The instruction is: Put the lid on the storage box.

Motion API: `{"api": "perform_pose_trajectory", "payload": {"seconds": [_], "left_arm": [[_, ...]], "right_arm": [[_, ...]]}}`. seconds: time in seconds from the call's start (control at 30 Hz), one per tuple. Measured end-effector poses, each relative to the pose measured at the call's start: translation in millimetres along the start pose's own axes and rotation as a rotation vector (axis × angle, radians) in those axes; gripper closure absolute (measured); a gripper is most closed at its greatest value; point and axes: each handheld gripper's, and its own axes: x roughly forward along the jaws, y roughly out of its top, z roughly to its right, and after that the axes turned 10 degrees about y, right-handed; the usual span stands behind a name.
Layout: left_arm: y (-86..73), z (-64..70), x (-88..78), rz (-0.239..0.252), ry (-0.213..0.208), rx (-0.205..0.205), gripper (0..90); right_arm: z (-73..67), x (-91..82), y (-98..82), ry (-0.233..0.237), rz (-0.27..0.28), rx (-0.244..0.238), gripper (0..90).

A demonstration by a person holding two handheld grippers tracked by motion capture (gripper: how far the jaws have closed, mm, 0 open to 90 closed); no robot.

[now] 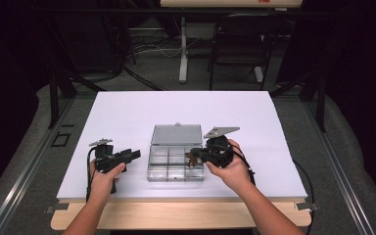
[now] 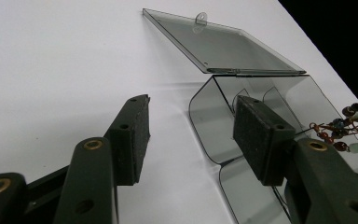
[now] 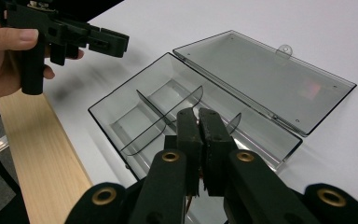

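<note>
Right gripper (image 1: 192, 155) clamped on beaded bracelet (image 2: 349, 130), hanging over clear divided box (image 1: 169, 164), lid (image 1: 176, 134) flat open at 12 o'clock. Left gripper (image 1: 133, 154) wide, empty, at box's 9 o'clock. Risk: beads snag divider, or drape over wall on release and spill out.

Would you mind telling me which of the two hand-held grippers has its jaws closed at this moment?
The right hand-held gripper, over the clear divided box, has its pads pressed together on a beaded wire piece. The left hand-held gripper stands wide open beside the box.
</note>
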Motion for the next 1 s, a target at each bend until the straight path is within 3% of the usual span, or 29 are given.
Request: {"api": "perform_pose_trajectory", "payload": {"seconds": [0.37,1.0], "left_arm": [[0.0,-0.2,-0.1,0.0,0.0,-0.001,46.0],[-0.2,-0.1,0.2,-0.003,-0.001,0.001,46.1]], "right_arm": [[-1.8,3.7,-3.2,0.006,-0.012,0.004,88.1],[11.8,14.8,-26.1,-0.013,-0.084,0.026,88.1]]}}
